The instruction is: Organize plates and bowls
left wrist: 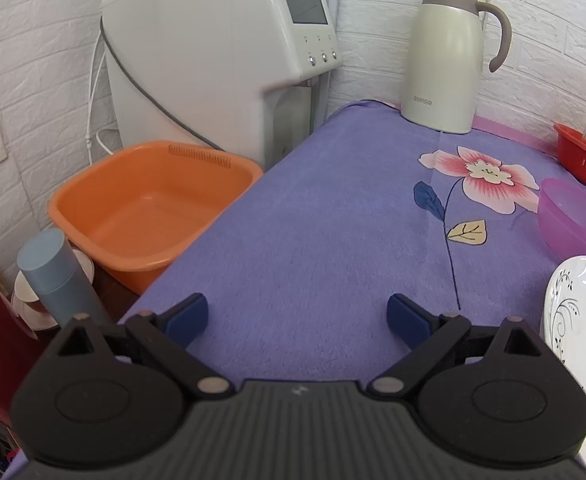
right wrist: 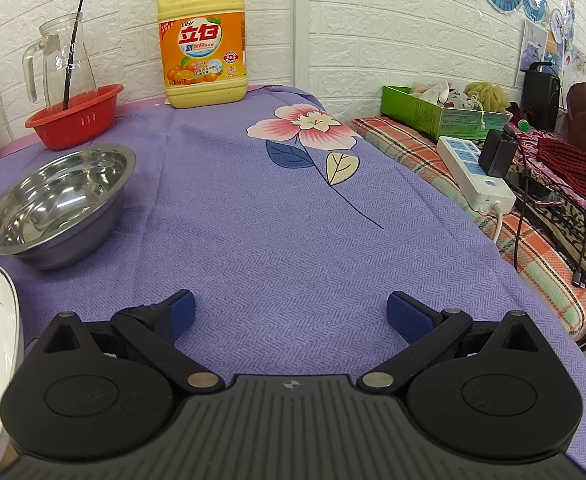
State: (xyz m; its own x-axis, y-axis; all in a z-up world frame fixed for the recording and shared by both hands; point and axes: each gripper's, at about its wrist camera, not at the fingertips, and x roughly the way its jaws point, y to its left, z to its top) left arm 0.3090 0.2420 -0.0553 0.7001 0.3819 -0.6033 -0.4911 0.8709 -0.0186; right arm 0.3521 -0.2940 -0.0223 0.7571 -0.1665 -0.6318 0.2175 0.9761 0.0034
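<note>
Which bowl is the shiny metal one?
The stainless steel bowl, on the purple cloth just in front of the red basket. It mirrors the room. The pink plastic bowl is see-through and dull, and the white plate has black swirls.

A cream thermos [left wrist: 445, 60], orange basin [left wrist: 149, 204] and yellow detergent jug [right wrist: 203, 44] stand around.

Steel bowl [right wrist: 59, 204] sits before basket [right wrist: 73, 120], left of detergent [right wrist: 203, 46].

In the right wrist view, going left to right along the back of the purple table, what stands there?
Glass pitcher standing in the red basket → yellow detergent jug → beyond the table edge, the green box.
</note>
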